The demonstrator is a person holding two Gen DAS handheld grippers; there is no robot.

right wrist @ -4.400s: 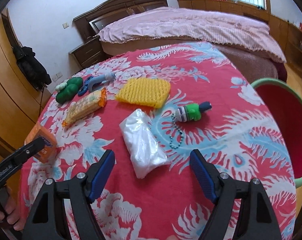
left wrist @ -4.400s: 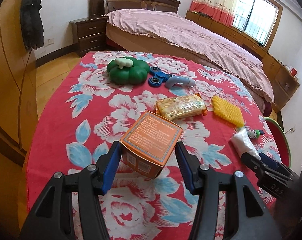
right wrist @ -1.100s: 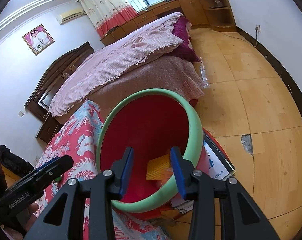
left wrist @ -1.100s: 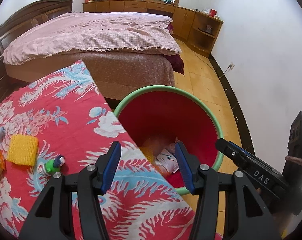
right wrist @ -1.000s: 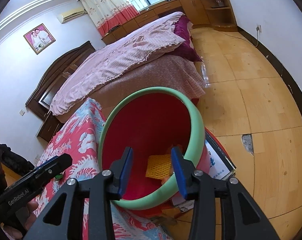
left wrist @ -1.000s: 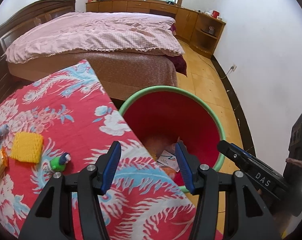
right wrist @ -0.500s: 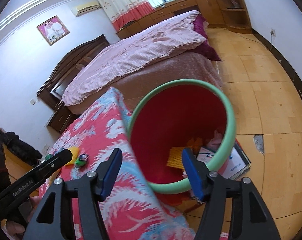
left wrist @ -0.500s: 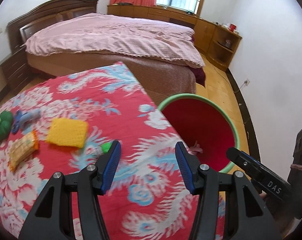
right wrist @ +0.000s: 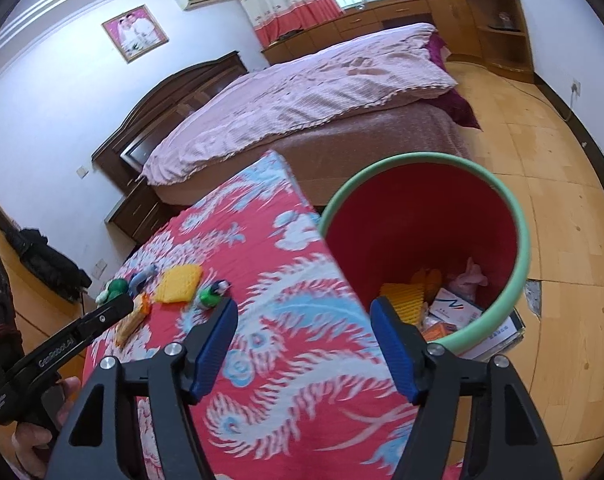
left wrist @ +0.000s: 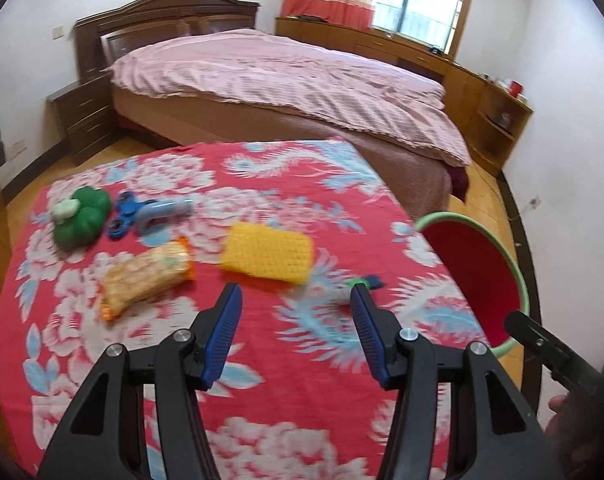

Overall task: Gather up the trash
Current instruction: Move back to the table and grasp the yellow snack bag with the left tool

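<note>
My left gripper (left wrist: 296, 336) is open and empty above the red floral table (left wrist: 262, 400). Ahead of it lie an orange snack packet (left wrist: 146, 278), a yellow foam net (left wrist: 268, 254) and a small green bottle (left wrist: 358, 286), partly behind the right finger. My right gripper (right wrist: 306, 346) is open and empty over the table's right edge, beside the red bin with the green rim (right wrist: 522, 240). The bin holds several pieces of trash, among them a yellow foam net (right wrist: 402, 294) and a white box (right wrist: 454, 306). The bin also shows in the left wrist view (left wrist: 518, 276).
A green pumpkin toy (left wrist: 80, 216), a blue spinner (left wrist: 122, 216) and a light blue handle (left wrist: 162, 212) lie at the table's far left. A bed with a pink cover (left wrist: 286, 80) stands beyond the table. Wooden floor (right wrist: 562, 184) surrounds the bin.
Both grippers have swung from over the bin back toward the table. The right gripper's jaws have opened wider. The orange box and the white bag are gone from the table.
</note>
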